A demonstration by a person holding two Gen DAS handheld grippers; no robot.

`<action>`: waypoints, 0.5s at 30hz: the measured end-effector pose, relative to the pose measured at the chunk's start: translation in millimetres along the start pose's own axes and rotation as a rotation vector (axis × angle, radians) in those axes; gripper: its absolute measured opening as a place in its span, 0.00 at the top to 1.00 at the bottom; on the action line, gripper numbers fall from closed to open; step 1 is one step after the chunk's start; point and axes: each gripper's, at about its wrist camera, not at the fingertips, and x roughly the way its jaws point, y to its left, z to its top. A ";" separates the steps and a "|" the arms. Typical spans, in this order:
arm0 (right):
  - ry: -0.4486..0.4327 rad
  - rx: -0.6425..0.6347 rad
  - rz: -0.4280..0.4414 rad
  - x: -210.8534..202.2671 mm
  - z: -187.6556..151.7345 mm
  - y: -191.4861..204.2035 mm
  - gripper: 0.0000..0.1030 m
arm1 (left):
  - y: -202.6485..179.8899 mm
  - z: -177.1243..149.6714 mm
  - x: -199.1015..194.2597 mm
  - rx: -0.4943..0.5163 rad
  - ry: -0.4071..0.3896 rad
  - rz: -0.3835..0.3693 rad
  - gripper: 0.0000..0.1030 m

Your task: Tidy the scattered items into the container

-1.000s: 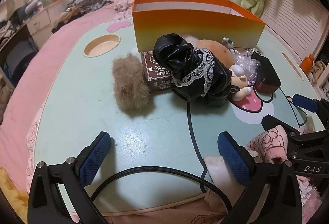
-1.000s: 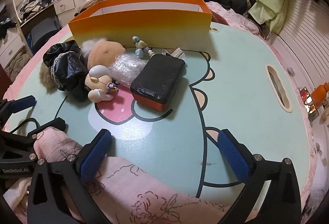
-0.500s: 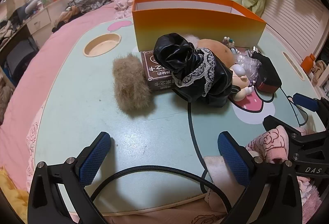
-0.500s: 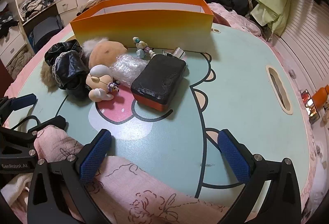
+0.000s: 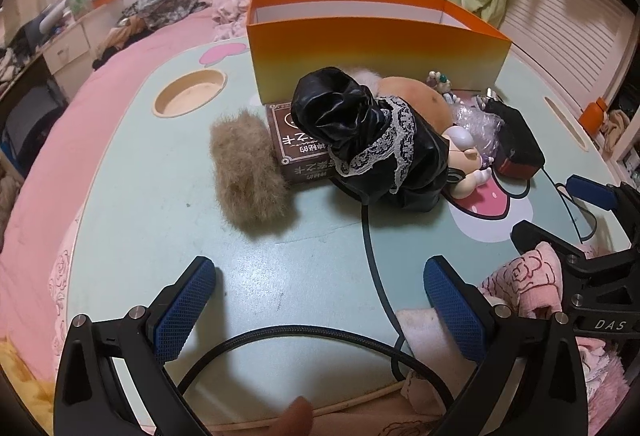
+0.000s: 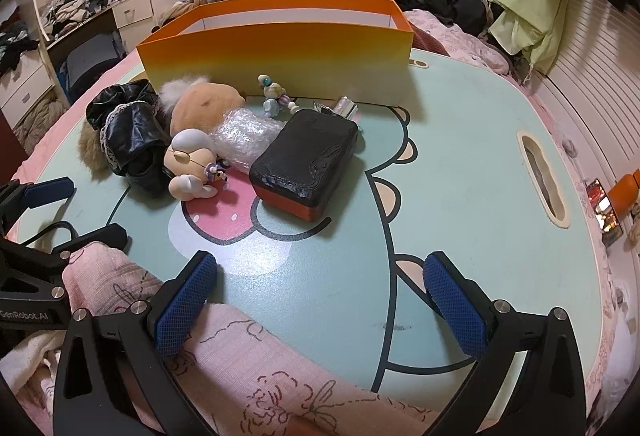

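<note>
Both claws empty, jaws spread wide: left claw point(image 5: 320, 300) hovers over the near edge of the worktop point(image 5: 160, 215), right claw point(image 6: 320, 296) low over the near right side. Nothing tidied yet, as far as the orange box point(image 5: 376, 47) interior shows. All items sit in a tight pile against its front wall: fur tuft point(image 5: 248, 171), brown printed carton point(image 5: 300, 151), black lace-trimmed garment point(image 5: 372, 143), doll head point(image 6: 190, 161), bubble wrap point(image 6: 244, 133), black-and-red case point(image 6: 308, 163), beaded charm point(image 6: 274, 97).

Risks:
- Garment drapes over carton and doll head; lifting it likely drags or tips neighbours.
- Fur tuft is soft and may slip out of a pinch.
- Cable point(image 5: 372, 264) runs under the pile and loops by the left claw; it may snag.
- Box wall is tall and light; a bump could shove it back.
- Claws close together, may collide.
</note>
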 end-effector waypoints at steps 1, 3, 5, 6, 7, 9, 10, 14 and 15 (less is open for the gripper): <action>0.000 0.000 0.000 0.1 0.0 0.0 0.00 | -0.1 -0.3 0.0 0.000 -0.001 0.000 0.00; 0.000 0.000 0.000 -0.1 -0.1 0.4 0.00 | 0.0 -0.4 0.2 0.000 0.000 0.000 0.00; -0.001 0.001 0.000 -0.2 -0.2 0.5 0.00 | -0.3 -0.8 0.1 0.001 -0.001 0.001 0.00; -0.001 0.001 0.000 -0.2 -0.3 0.7 0.00 | -0.3 -0.5 0.2 -0.001 -0.001 0.001 0.00; -0.001 0.000 0.000 -0.3 -0.2 0.7 0.00 | -0.3 -0.3 0.4 0.000 0.000 0.001 0.00; -0.002 -0.001 -0.001 0.2 0.1 0.6 0.00 | -0.1 0.1 1.0 -0.002 0.000 0.000 0.00; -0.002 -0.001 -0.001 0.8 0.7 0.3 0.00 | -0.2 -0.7 0.9 -0.005 -0.001 0.004 0.00; -0.006 -0.004 0.002 1.6 1.7 0.3 0.00 | 0.6 -1.0 0.3 -0.005 -0.001 0.003 0.00; -0.007 -0.005 0.003 2.0 2.0 0.1 0.00 | 1.1 -1.4 0.0 -0.005 -0.003 0.003 0.00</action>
